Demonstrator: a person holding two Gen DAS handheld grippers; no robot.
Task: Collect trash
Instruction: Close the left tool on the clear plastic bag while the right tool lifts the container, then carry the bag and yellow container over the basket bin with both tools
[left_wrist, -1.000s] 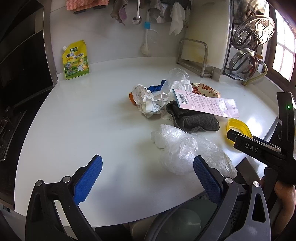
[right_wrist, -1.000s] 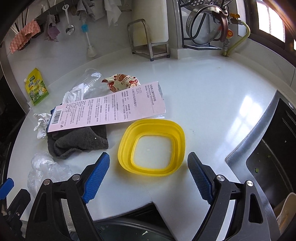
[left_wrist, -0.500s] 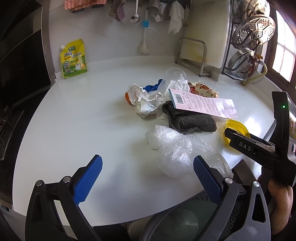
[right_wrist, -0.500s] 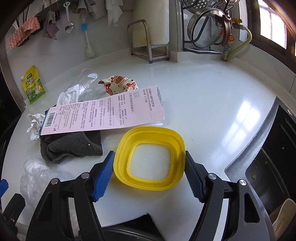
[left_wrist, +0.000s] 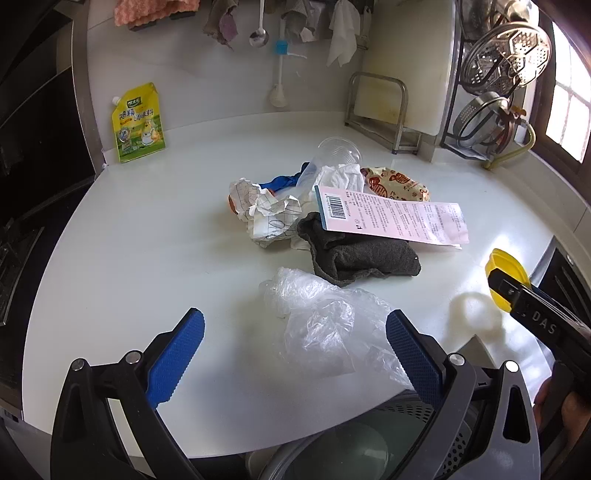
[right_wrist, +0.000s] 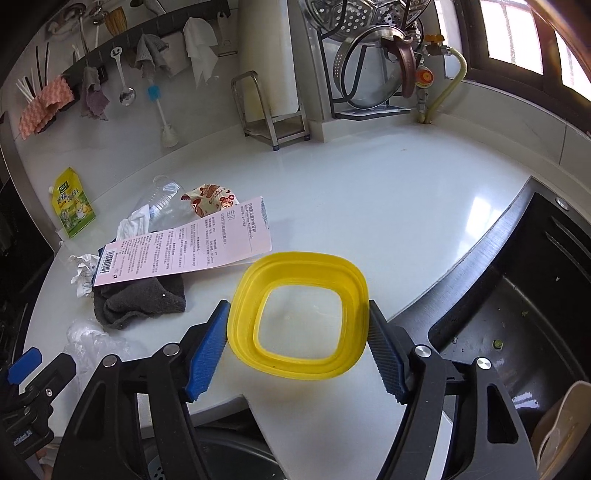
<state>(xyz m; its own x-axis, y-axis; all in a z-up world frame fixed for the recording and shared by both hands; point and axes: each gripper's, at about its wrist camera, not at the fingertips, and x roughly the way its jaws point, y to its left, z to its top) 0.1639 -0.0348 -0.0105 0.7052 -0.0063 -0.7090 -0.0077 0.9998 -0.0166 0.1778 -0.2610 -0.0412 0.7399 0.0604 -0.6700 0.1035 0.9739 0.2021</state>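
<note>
Yellow square ring (right_wrist: 299, 317); blue gripper pads (right_wrist: 207, 354); grey cloth (left_wrist: 364, 256); pink barcoded card (left_wrist: 391, 218); white counter (left_wrist: 147, 240).

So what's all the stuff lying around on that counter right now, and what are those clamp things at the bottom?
yellow square ring: 1, yellow, between the right clamp's pads
pink printed card: 1, pink, lying on the grey cloth
grey cloth: 1, dark grey, middle of the counter
clear plastic bag: 1, see-through, in front of the left clamp
crumpled paper: 1, white with lines, left side of the pile
clear plastic cup: 1, see-through, on its side behind the pile
snack wrapper: 1, cream and red, behind the card
green pouch: 1, yellow-green, against the back wall
sink: 1, dark, right of the counter
left gripper: 1, black with blue pads, open
right gripper: 1, black with blue pads, gripping the ring
</note>
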